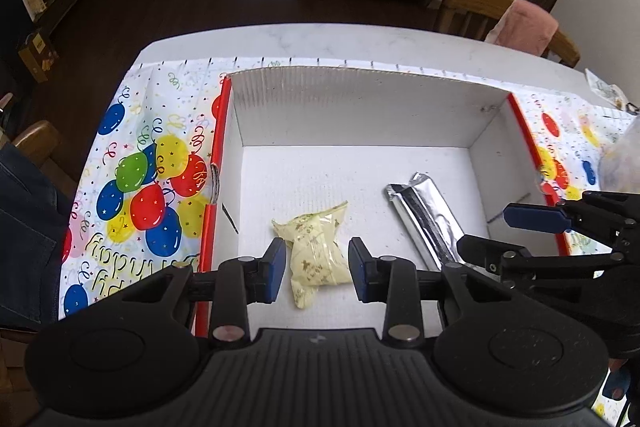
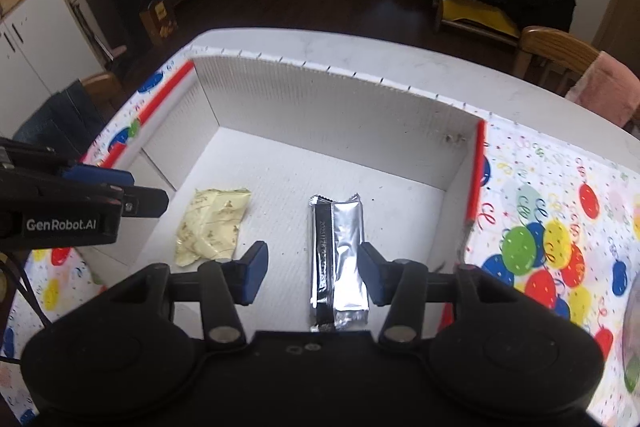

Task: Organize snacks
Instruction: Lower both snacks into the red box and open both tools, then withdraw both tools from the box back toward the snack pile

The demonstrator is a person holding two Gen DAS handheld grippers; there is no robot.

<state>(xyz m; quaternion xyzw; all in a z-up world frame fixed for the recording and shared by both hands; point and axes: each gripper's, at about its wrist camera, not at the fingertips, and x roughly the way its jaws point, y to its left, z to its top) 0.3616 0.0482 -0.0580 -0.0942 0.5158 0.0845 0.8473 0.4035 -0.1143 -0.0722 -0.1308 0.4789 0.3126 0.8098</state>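
A pale yellow snack packet (image 1: 316, 255) lies flat on the floor of a white cardboard box (image 1: 360, 107), towards the near left of the box. A silver foil snack bar (image 2: 340, 263) lies beside it to the right, lengthwise from near to far, apart from the packet.

The left gripper (image 1: 316, 269) hangs over the yellow packet with its blue-padded fingers spread, one on each side of the packet; whether the pads touch it cannot be told. The right gripper (image 2: 312, 273) hangs over the near end of the silver bar, its fingers also spread wide with clear gaps on both sides of the bar.

The box has red edges on its left and right walls and sits on a tablecloth (image 1: 132, 167) printed with coloured balloons, spread over a white table (image 1: 360, 39). A wooden chair (image 1: 480, 7) with a pink cloth (image 1: 524, 25) draped on it stands at the far right of the table
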